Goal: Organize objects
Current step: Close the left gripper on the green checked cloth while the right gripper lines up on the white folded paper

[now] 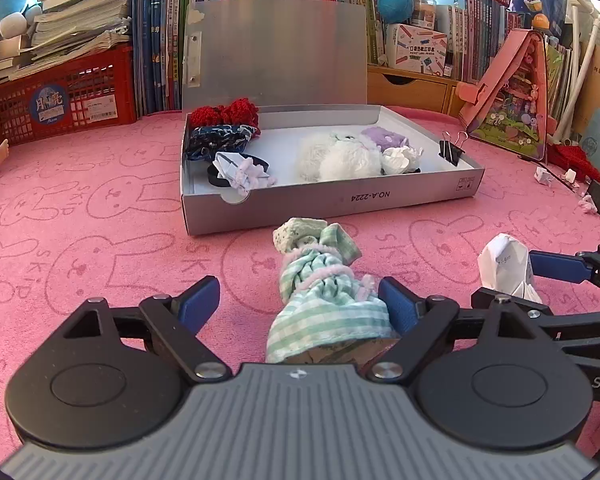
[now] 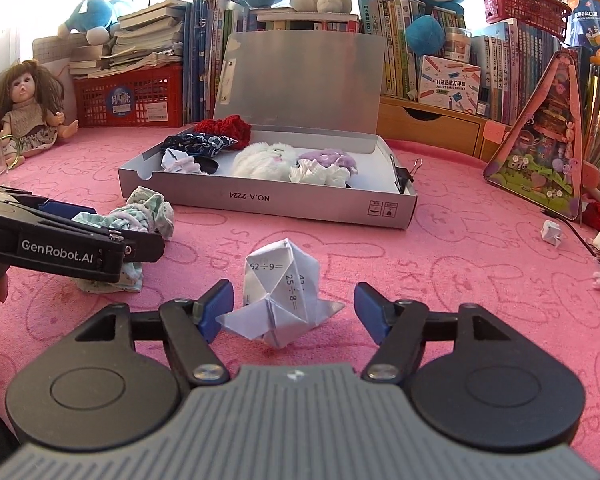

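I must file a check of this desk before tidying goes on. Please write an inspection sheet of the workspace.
Surface: pink rabbit-print cloth, no spill seen.
Job's things: open grey box holding red knitwear, dark blue cloth, white plush and purple item; green checked doll dress and folded paper figure on the cloth before it.
Clutter: black binder clip on the box rim; small paper bits at right.
Grippers: left gripper open, dress between its fingers; right gripper open around the paper figure.
Cables: thin dark cable at right.
Surroundings: books, red basket, plush toys, doll.
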Demonstrator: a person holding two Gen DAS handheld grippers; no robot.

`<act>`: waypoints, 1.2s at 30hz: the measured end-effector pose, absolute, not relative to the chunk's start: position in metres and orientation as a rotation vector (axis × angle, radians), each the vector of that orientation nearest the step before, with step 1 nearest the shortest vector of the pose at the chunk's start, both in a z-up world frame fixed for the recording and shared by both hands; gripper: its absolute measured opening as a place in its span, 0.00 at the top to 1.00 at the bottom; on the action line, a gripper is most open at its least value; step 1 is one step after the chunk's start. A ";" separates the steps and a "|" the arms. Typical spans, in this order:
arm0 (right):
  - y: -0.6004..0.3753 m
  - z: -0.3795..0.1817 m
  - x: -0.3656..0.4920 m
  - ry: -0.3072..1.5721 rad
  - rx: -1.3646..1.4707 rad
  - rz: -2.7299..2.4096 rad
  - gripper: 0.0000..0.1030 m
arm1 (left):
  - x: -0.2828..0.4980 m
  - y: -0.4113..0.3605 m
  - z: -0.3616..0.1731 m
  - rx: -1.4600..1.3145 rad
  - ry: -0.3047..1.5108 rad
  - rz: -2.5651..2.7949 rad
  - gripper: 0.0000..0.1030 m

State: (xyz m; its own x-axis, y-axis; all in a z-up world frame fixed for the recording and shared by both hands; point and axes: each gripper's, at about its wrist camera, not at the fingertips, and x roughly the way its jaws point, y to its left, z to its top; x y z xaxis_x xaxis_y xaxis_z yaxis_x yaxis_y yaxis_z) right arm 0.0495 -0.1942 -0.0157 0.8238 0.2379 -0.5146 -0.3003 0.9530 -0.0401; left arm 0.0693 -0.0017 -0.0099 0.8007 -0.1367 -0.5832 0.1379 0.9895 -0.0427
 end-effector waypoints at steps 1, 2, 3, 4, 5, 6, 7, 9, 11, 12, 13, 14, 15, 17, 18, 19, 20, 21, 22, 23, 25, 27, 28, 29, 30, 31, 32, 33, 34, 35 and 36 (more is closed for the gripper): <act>-0.195 -0.017 0.050 0.536 -0.116 0.288 0.24 | 0.070 -0.001 -0.012 -0.003 0.631 -0.146 0.13; -0.196 -0.017 0.051 0.540 -0.106 0.293 0.24 | 0.070 -0.001 -0.013 -0.009 0.636 -0.146 0.13; -0.196 -0.017 0.051 0.538 -0.103 0.295 0.24 | 0.070 -0.001 -0.015 -0.009 0.636 -0.144 0.12; -0.197 -0.017 0.051 0.540 -0.101 0.297 0.24 | 0.069 -0.003 -0.016 -0.001 0.628 -0.142 0.11; -0.197 -0.018 0.052 0.549 -0.098 0.300 0.24 | 0.069 -0.004 -0.017 0.009 0.626 -0.139 0.11; -0.197 -0.019 0.053 0.560 -0.094 0.303 0.24 | 0.068 -0.005 -0.018 0.018 0.625 -0.137 0.11; -0.197 -0.019 0.054 0.569 -0.090 0.305 0.24 | 0.068 -0.006 -0.018 0.024 0.625 -0.134 0.10; -0.196 -0.020 0.057 0.588 -0.087 0.306 0.24 | 0.069 -0.007 -0.019 0.026 0.624 -0.132 0.10; -0.197 -0.021 0.057 0.593 -0.082 0.304 0.23 | 0.069 -0.008 -0.019 0.031 0.623 -0.134 0.09; -0.197 -0.021 0.058 0.595 -0.081 0.302 0.23 | 0.069 -0.009 -0.019 0.036 0.624 -0.133 0.08; -0.197 -0.021 0.058 0.596 -0.079 0.299 0.22 | 0.069 -0.009 -0.020 0.041 0.624 -0.132 0.08; -0.197 -0.021 0.058 0.596 -0.079 0.298 0.22 | 0.069 -0.010 -0.020 0.044 0.624 -0.130 0.07; -0.197 -0.022 0.058 0.595 -0.080 0.298 0.22 | 0.069 -0.010 -0.020 0.044 0.624 -0.128 0.07; -0.197 -0.022 0.058 0.596 -0.080 0.299 0.22 | 0.069 -0.010 -0.020 0.044 0.624 -0.129 0.07; -0.197 -0.022 0.058 0.596 -0.080 0.299 0.22 | 0.069 -0.010 -0.020 0.044 0.624 -0.129 0.06; -0.197 -0.022 0.058 0.596 -0.081 0.300 0.22 | 0.069 -0.010 -0.020 0.044 0.624 -0.129 0.06; -0.196 -0.022 0.057 0.596 -0.082 0.300 0.21 | 0.069 -0.011 -0.020 0.045 0.624 -0.128 0.06; -0.196 -0.022 0.057 0.596 -0.083 0.301 0.21 | 0.069 -0.011 -0.021 0.047 0.625 -0.127 0.06; -0.195 -0.022 0.057 0.595 -0.086 0.302 0.21 | 0.070 -0.012 -0.021 0.049 0.626 -0.128 0.05; -0.194 -0.021 0.056 0.594 -0.093 0.308 0.21 | 0.070 -0.012 -0.021 0.050 0.627 -0.130 0.05; -0.193 -0.021 0.056 0.593 -0.102 0.313 0.22 | 0.070 -0.011 -0.022 0.048 0.628 -0.130 0.05; -0.192 -0.020 0.056 0.598 -0.094 0.308 0.22 | 0.069 -0.010 -0.022 0.046 0.628 -0.132 0.05; -0.192 -0.020 0.055 0.599 -0.090 0.309 0.22 | 0.070 -0.010 -0.022 0.047 0.628 -0.133 0.05; -0.192 -0.021 0.055 0.599 -0.089 0.308 0.22 | 0.069 -0.010 -0.022 0.046 0.627 -0.133 0.05; -0.192 -0.020 0.055 0.600 -0.088 0.306 0.22 | 0.069 -0.010 -0.022 0.046 0.627 -0.132 0.05; -0.192 -0.020 0.054 0.601 -0.086 0.305 0.22 | 0.069 -0.010 -0.022 0.045 0.627 -0.132 0.05; -0.192 -0.020 0.054 0.602 -0.083 0.305 0.22 | 0.069 -0.010 -0.021 0.044 0.627 -0.130 0.05; -0.192 -0.020 0.054 0.602 -0.080 0.305 0.22 | 0.069 -0.010 -0.021 0.044 0.627 -0.127 0.05; -0.191 -0.020 0.054 0.602 -0.079 0.308 0.23 | 0.069 -0.010 -0.021 0.044 0.628 -0.124 0.05; -0.191 -0.020 0.054 0.602 -0.079 0.314 0.25 | 0.069 -0.010 -0.021 0.043 0.628 -0.123 0.05; -0.190 -0.020 0.053 0.601 -0.078 0.322 0.26 | 0.069 -0.009 -0.021 0.041 0.628 -0.121 0.05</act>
State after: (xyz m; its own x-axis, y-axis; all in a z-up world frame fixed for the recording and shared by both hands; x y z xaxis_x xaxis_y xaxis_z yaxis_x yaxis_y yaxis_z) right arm 0.0529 -0.1896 -0.0198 0.7765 0.2752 -0.5668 -0.3202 0.9471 0.0212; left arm 0.0687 -0.0093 -0.0210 0.8023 -0.1009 -0.5883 0.1257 0.9921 0.0012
